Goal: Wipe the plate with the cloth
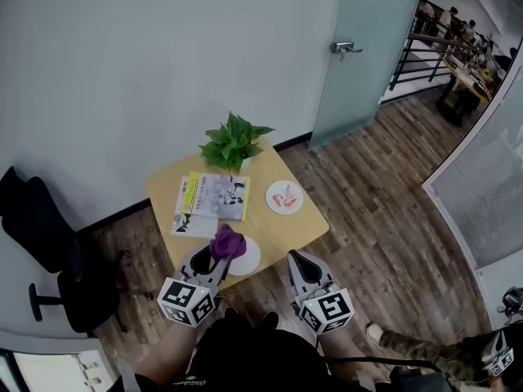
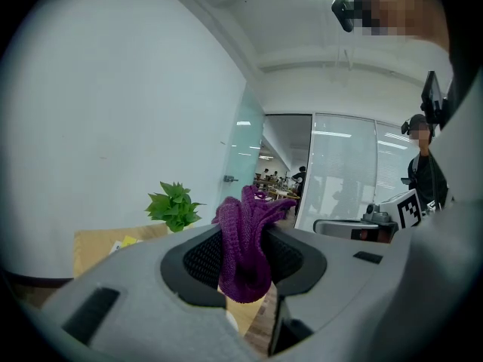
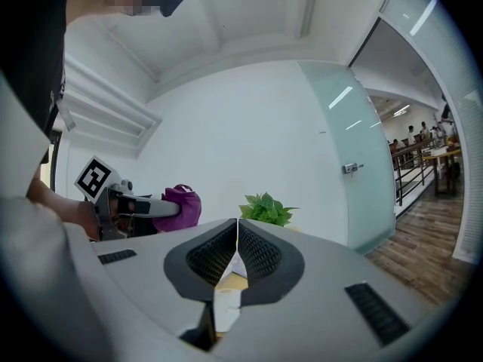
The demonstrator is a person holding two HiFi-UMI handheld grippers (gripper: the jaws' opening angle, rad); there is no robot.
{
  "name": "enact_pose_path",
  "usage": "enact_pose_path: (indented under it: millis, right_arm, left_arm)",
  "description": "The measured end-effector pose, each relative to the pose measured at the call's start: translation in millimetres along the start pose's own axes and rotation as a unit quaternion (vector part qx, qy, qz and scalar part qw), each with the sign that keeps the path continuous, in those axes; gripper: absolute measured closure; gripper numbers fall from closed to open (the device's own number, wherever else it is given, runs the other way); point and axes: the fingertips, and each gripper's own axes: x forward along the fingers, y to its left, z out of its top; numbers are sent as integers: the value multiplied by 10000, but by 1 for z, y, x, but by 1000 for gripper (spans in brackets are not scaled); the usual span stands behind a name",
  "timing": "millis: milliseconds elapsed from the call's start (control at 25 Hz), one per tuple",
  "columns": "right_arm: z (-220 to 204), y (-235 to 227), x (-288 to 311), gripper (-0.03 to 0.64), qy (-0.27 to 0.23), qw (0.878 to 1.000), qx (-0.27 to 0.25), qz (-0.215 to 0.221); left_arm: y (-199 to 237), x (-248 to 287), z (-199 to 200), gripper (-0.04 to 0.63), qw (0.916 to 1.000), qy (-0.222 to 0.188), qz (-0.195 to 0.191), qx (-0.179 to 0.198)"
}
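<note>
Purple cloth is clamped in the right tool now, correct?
Not quite. The purple cloth is clamped in the left tool, not the right; the left gripper view shows it pinched between the jaws. The right tool is shut on nothing.

The left hand-held gripper (image 1: 214, 258) and the right hand-held gripper (image 1: 296, 261) are light grey moulded shells. Black cross-ribbed pads (image 3: 260, 253) line their jaws, and each carries a white cube (image 1: 186, 300) printed with black square markers. The person wears a black top (image 1: 260, 356).
</note>
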Motion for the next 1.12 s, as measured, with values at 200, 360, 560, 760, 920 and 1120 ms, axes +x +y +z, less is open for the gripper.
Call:
enact_pose_path:
  millis: [200,360,560,760,920,1120]
  right_arm:
    - [2,4,18,607,83,9999,-61,-33]
    - [5,15,40,607,87,9999,-133,-23]
    - [3,25,63,607,185,9997,-158,-19]
    - [-15,32,74,607,430,9990,-70,-70]
    - [-31,36,83,607,618,9980,-54,-76]
    - [-55,36,90,607,864,9961,109,-106]
  left_arm:
    - [18,2,2,466,10000,-30,-11,-72]
    - [40,1,9,466,9999,-119,-36,-57]
    - [66,-2,7,468,9999,-40,-21,-109]
    - [82,-3,-7,468,9997,120,-48,-213]
    - [92,0,-28,468,9990,345,-63,-274]
    - [98,5,-64,468,9965,716,-92,-415]
